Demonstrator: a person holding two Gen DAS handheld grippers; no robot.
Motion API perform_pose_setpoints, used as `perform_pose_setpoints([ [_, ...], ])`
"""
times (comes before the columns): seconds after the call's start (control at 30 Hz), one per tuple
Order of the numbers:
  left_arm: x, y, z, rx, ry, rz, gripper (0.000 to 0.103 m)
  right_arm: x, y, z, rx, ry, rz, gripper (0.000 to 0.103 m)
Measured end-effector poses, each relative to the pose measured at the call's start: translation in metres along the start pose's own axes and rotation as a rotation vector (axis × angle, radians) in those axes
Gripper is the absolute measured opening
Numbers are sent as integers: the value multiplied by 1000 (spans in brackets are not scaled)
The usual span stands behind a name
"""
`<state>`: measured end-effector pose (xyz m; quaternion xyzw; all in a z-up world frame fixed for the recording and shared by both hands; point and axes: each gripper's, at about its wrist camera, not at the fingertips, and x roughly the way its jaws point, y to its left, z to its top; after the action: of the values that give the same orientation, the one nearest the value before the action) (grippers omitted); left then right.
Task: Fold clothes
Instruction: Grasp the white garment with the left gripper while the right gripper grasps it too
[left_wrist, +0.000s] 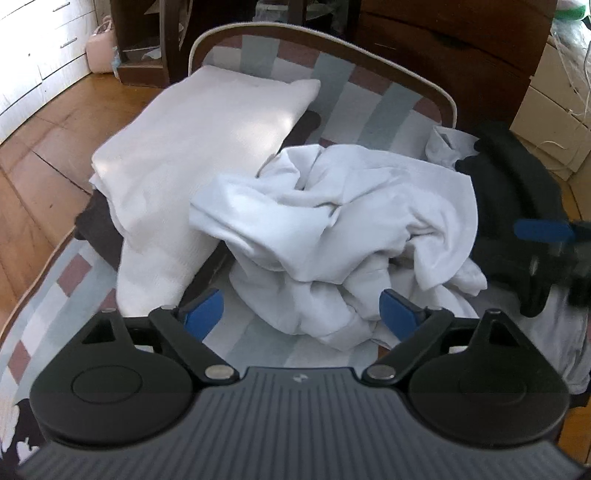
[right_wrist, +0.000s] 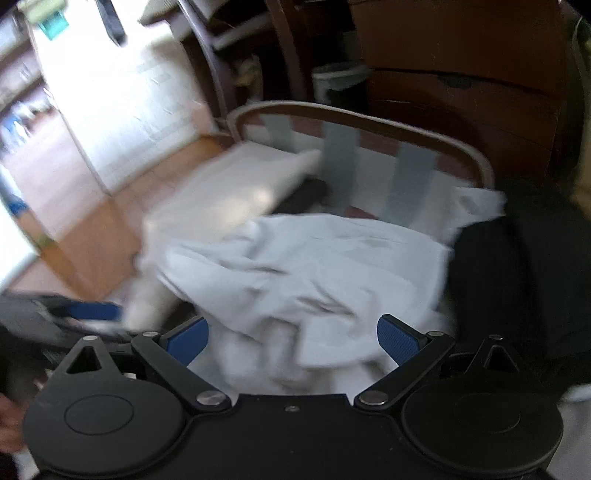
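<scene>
A crumpled white garment (left_wrist: 332, 229) lies in a heap on the checked bed cover (left_wrist: 258, 354). My left gripper (left_wrist: 303, 314) hovers at its near edge with jaws wide. The lowest folds lie between the blue pads (left_wrist: 205, 314), which do not pinch them. In the blurred right wrist view the same garment (right_wrist: 295, 266) spreads ahead of my right gripper (right_wrist: 293, 339), which is open over the cloth's near edge. One blue finger (left_wrist: 541, 230) of the right gripper shows at the far right, over a black garment (left_wrist: 517, 192). A blue finger (right_wrist: 92, 310) of the left gripper shows low on the left.
A folded white stack (left_wrist: 199, 147) lies on the bed's left side over something dark. The curved headboard rim (left_wrist: 321, 33) closes the far end. Wooden floor (left_wrist: 44, 147) runs along the left, cardboard boxes (left_wrist: 546, 110) stand at the right, and dark wooden furniture (right_wrist: 461, 74) is behind.
</scene>
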<state>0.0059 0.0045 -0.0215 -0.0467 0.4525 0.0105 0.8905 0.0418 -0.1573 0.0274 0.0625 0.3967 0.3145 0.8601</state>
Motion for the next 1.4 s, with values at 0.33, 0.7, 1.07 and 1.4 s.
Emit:
perform_pose_setpoints([
  [0.33, 60, 50, -11, -244, -92, -144, 47, 94, -37, 13, 114, 35, -43, 35],
  [0.7, 104, 51, 2, -267, -117, -142, 54, 94, -75, 11, 278, -52, -207, 82],
  [1.07, 167, 71, -11, -475, 37, -268, 50, 158, -100, -17, 405, 34, -25, 44],
  [1.4, 110, 62, -54, -468, -41, -488, 15, 134, -72, -37, 456, 175, 329, 29],
])
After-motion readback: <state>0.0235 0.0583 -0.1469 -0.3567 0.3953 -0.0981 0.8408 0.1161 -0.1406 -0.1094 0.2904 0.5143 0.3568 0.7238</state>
